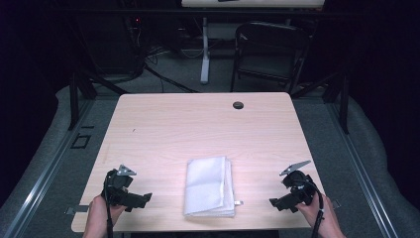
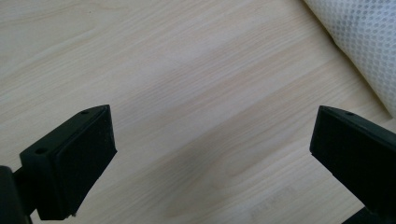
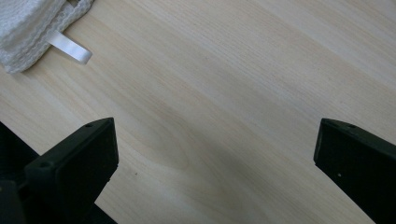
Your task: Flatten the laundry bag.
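Both the left gripper [image 1: 141, 201] and right gripper [image 1: 277, 203] gape wide, holding nothing, flanking the folded white towel [image 1: 209, 186] on the counter [image 1: 198, 129]; bare wood lies between.

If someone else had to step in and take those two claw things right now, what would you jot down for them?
Left claw: open, holding nothing, over bare wood left of the towel.
Right claw: open, holding nothing, over bare wood right of the towel.
Folded white towel: lies flat between the claws at the near edge of the table, its small loop tag sticking out on the right side.
Done: the towel lies folded and neither claw touches it.
Left: probably to grasp the towel; either claw can likely reach it.
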